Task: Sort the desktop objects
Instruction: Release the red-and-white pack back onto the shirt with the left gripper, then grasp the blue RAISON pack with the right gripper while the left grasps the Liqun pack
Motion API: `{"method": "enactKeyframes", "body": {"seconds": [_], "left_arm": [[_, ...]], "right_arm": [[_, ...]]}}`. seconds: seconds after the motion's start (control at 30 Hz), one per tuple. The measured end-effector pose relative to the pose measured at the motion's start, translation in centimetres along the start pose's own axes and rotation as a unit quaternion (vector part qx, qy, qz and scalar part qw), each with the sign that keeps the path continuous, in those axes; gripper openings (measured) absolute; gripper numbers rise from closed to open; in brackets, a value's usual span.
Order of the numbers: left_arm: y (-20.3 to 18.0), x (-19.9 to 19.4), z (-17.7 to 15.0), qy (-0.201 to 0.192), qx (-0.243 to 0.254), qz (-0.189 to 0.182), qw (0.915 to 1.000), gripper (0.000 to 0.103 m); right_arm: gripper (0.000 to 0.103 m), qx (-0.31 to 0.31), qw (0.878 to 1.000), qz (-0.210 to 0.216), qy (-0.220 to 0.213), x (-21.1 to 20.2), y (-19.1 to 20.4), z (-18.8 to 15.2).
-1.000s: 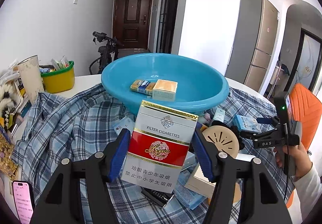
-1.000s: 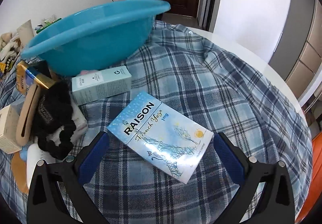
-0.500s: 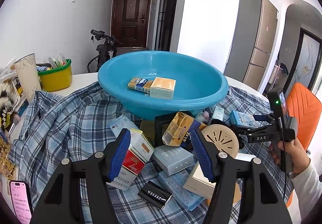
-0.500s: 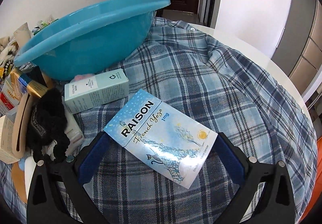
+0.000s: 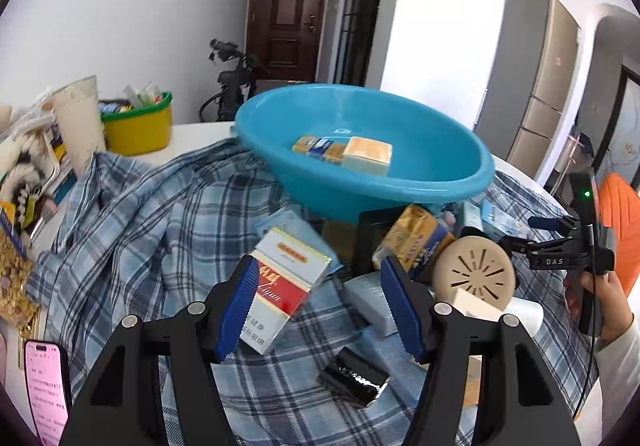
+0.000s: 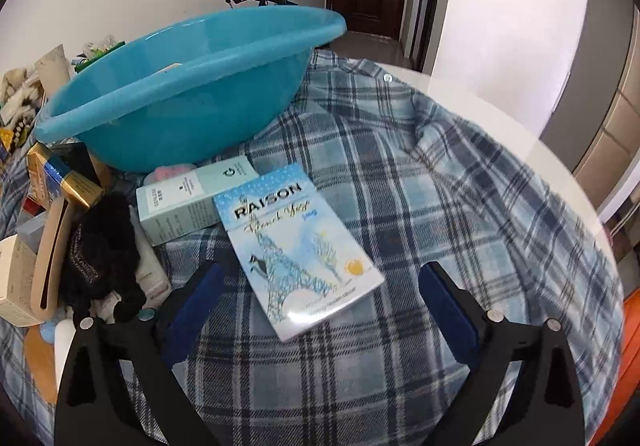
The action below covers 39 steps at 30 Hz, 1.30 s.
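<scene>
Two boxes (image 5: pixel 347 153) already lie in the blue basin (image 5: pixel 460 181), while most clutter waits on the plaid cloth (image 6: pixel 440 165) covering the desk. The left gripper (image 5: pixel 320 294) is spread, a red-and-white cigarette pack (image 5: pixel 280 286) leaning on its left finger. The right gripper (image 6: pixel 316 310) hangs apart around the RAISON pack (image 6: pixel 296 242).

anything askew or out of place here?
Yes. The red-and-white cigarette pack lies tilted on the plaid shirt, against the left tongs' left pad, while those tongs are open. The blue basin sits tilted on the clutter, with only a few boxes inside.
</scene>
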State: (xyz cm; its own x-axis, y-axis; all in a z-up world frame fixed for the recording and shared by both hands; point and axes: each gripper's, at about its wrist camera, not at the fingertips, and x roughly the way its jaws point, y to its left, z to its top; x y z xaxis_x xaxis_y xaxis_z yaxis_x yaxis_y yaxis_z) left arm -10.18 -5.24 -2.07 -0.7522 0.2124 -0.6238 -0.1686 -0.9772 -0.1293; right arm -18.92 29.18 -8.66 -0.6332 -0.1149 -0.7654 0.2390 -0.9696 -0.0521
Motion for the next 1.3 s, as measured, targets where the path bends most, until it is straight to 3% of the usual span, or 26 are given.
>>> {"method": "enactKeyframes", "body": {"seconds": [0.07, 0.1, 0.13, 0.2, 0.23, 0.27, 0.47, 0.87, 0.9, 0.93, 1.03, 1.3], "left_arm": [[0.6, 0.4, -0.2, 0.006, -0.009, 0.002, 0.9999, 0.074], [0.9, 0.5, -0.3, 0.007, -0.013, 0.007, 0.9999, 0.087], [1.2, 0.7, -0.4, 0.008, -0.017, 0.016, 0.9997, 0.093], [1.7, 1.2, -0.5, 0.015, -0.024, 0.022, 0.9993, 0.093], [2.1, 1.5, -0.5, 0.022, -0.028, 0.025, 0.9991, 0.093], [2.3, 1.9, -0.6, 0.027, -0.031, 0.028, 0.9988, 0.093], [2.9, 4.0, -0.7, 0.054, -0.025, 0.025, 0.9979, 0.093], [3.7, 7.9, -1.0, 0.094, -0.009, 0.018, 0.9954, 0.093], [3.7, 7.9, -1.1, 0.093, -0.007, 0.021, 0.9954, 0.093], [3.7, 7.9, -1.1, 0.091, -0.007, 0.026, 0.9955, 0.083], [3.5, 7.9, -0.9, 0.090, 0.004, 0.034, 0.9953, 0.071], [2.9, 6.8, -0.5, 0.076, 0.016, 0.027, 0.9966, 0.064]], "right_arm": [[0.098, -0.002, 1.000, 0.006, 0.006, 0.5, -0.1, 0.3], [0.098, -0.003, 1.000, 0.012, 0.009, 0.7, -0.1, 0.4], [0.098, -0.004, 1.000, 0.018, 0.011, 0.9, 0.0, 0.3], [0.085, -0.010, 1.000, 0.018, 0.015, 1.2, 0.1, 0.0], [0.071, -0.013, 1.000, 0.016, 0.021, 1.5, 0.2, -0.1], [0.067, -0.014, 1.000, 0.014, 0.025, 1.7, 0.3, -0.3], [0.060, -0.005, 0.999, 0.028, 0.014, 1.2, 0.1, -1.0], [0.057, 0.006, 0.999, 0.053, -0.004, 0.3, -0.1, -1.2], [0.057, 0.008, 0.998, 0.055, -0.006, 0.1, -0.2, -1.2], [0.057, 0.010, 0.998, 0.057, -0.007, 0.0, -0.3, -1.2], [0.057, 0.014, 0.998, 0.058, -0.012, -0.5, -0.4, -1.3], [0.056, 0.015, 0.998, 0.053, -0.012, -1.3, -0.2, -1.8]]}}
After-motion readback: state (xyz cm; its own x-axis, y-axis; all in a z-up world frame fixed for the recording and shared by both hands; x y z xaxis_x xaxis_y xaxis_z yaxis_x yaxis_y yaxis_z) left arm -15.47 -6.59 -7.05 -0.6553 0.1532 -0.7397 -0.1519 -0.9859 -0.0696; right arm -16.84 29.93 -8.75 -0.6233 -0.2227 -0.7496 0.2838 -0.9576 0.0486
